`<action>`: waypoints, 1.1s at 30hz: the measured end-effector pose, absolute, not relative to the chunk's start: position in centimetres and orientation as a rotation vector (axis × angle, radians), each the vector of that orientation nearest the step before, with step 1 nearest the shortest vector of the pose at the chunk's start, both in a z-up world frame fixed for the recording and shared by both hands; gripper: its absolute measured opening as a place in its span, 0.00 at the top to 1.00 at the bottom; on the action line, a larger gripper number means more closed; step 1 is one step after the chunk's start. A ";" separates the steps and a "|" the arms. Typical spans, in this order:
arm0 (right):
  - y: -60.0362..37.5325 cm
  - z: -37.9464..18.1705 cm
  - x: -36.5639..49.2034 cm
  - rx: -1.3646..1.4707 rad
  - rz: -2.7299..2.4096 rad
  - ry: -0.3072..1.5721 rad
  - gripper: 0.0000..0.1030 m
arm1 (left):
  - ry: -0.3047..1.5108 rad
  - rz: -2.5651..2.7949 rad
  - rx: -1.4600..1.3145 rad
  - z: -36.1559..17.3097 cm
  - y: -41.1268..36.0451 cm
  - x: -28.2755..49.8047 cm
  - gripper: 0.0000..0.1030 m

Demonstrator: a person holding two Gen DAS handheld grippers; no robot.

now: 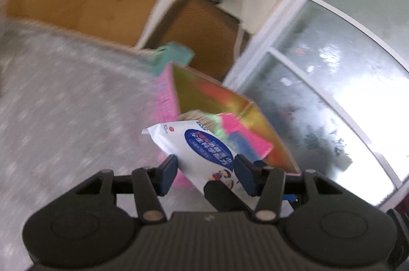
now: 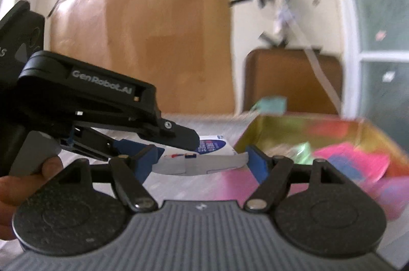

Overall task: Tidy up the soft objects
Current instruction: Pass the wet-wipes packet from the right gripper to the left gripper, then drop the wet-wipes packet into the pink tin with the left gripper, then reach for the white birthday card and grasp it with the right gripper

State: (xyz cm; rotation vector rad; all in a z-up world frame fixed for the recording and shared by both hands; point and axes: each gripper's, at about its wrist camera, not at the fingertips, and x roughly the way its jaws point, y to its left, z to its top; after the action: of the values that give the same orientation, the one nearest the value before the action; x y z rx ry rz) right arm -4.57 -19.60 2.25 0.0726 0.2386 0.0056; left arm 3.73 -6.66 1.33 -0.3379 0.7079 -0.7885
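Tissue pack (image 1: 202,145) pinched in your left gripper (image 1: 205,168), hanging over the pink box's (image 1: 167,102) near corner.
Right gripper (image 2: 202,163) sits wide open and empty, so the drop stays clear.

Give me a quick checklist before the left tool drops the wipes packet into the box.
1. Left tool grips the wipes packet: ok, packet sits between its pads.
2. Packet clear of the table: ok, lifted.
3. Box open on top: ok.
4. Room in box: cannot tell; pink items already fill part of it.
5. Right tool empty: ok, jaws wide, nothing pressed.
6. Packet over the box opening: not ok, only its tip reaches the rim.
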 end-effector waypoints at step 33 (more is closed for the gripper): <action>-25.8 0.0 -5.4 0.214 -0.201 0.246 0.29 | 0.621 -0.853 -0.123 0.1 -13.2 6.4 0.40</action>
State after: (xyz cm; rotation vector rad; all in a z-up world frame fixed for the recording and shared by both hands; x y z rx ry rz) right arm -5.43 -25.83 0.01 0.2144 0.2462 -0.2009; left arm 6.43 -13.20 0.15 -0.1227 0.6209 -0.8530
